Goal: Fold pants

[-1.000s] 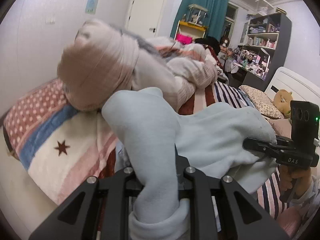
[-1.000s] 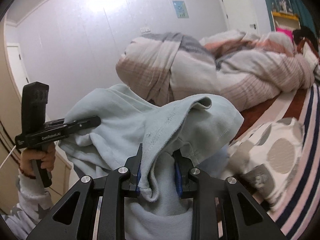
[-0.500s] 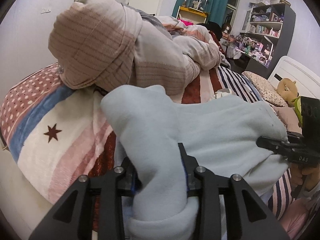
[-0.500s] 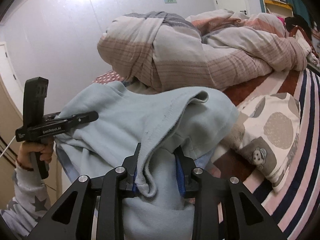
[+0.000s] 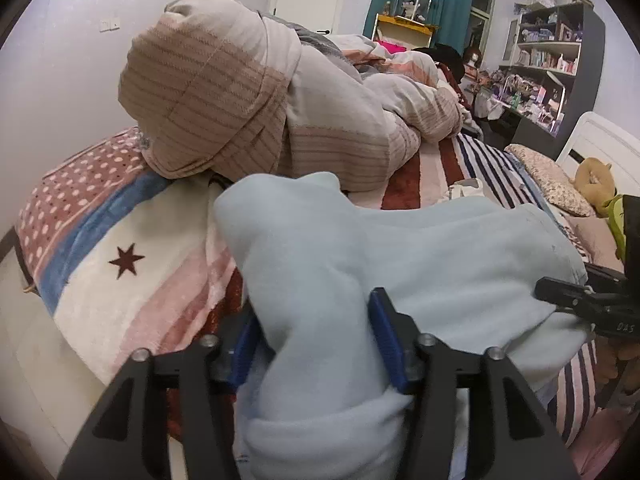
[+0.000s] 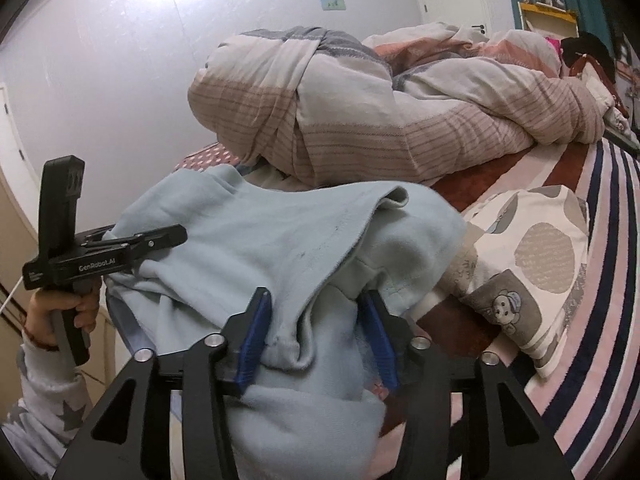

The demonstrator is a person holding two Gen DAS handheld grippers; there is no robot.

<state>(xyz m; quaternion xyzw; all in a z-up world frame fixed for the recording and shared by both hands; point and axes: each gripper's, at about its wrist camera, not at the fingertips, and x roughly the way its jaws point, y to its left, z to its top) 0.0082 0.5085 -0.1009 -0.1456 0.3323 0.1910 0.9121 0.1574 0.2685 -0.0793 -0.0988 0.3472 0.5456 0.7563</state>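
Note:
Pale blue fleece pants (image 5: 440,248) lie bunched low over the near edge of the bed, stretched between my two grippers. My left gripper (image 5: 316,320) has its blue-padded jaws parted, with a thick fold of the pants between them. My right gripper (image 6: 316,312) has its jaws parted too, with a bunched edge of the pants (image 6: 260,240) between them. The right gripper also shows at the right edge of the left wrist view (image 5: 560,292). The left gripper shows at the left of the right wrist view (image 6: 160,240), fingers against the cloth.
A rolled striped duvet (image 5: 260,92) lies across the bed behind the pants. A star-patterned blanket (image 5: 120,248) covers the bed's left part. A dotted pillow (image 6: 532,256) lies right of the pants. Shelves (image 5: 560,40) and a plush toy (image 5: 592,176) stand far right.
Both grippers have come down toward the bed with the pants. Their jaws have spread wider around the cloth, so the blue pads now show.

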